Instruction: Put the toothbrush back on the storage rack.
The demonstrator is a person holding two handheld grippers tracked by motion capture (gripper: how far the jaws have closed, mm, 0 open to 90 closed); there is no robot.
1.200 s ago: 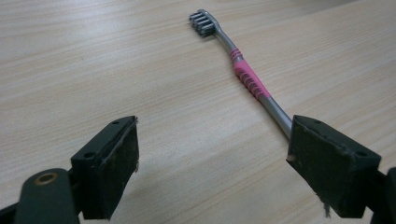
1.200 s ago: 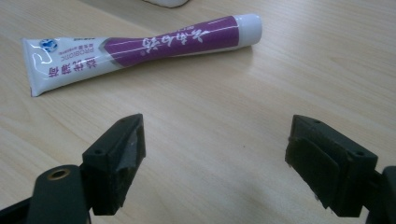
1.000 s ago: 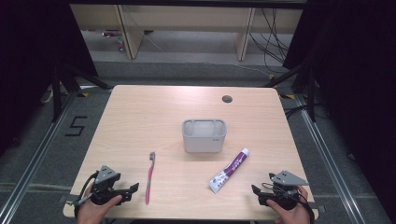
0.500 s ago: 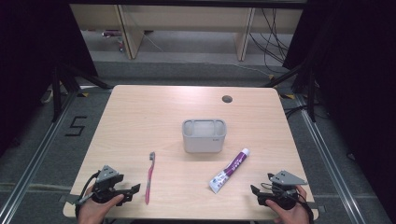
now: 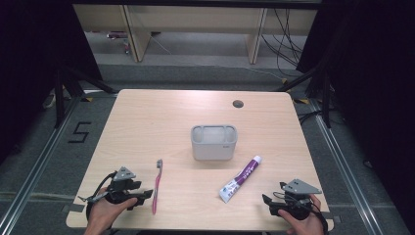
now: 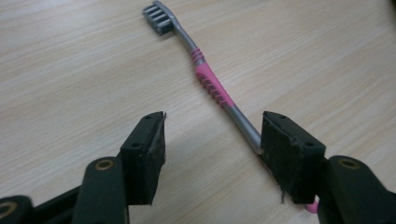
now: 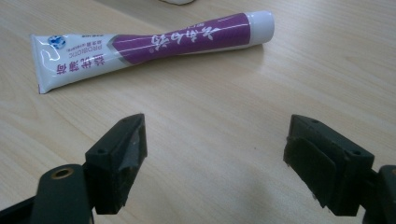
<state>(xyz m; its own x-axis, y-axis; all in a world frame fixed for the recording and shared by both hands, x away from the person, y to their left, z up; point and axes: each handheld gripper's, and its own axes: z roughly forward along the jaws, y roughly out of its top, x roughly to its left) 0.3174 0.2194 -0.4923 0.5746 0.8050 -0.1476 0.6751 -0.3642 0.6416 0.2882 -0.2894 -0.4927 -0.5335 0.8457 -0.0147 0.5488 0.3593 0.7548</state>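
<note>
Nothing moved, toothbrush point(image 6: 210, 84) beside left hand-held gripper point(image 6: 212, 137)

A pale wood-grain table point(image 5: 161, 117) carries a light grey holder point(image 5: 214, 142). The toothbrush point(image 6: 205, 77) has a pink ribbed grip, a silver-grey neck and grey bristles. The toothpaste tube point(image 7: 149, 44) is purple through the middle with white lettering, white at the flat end with dark print and a small blue mark, and has a white cap. Both grippers, left gripper point(image 6: 212, 140) and right gripper point(image 7: 215, 154), are black, with brass-coloured rivets.
</note>
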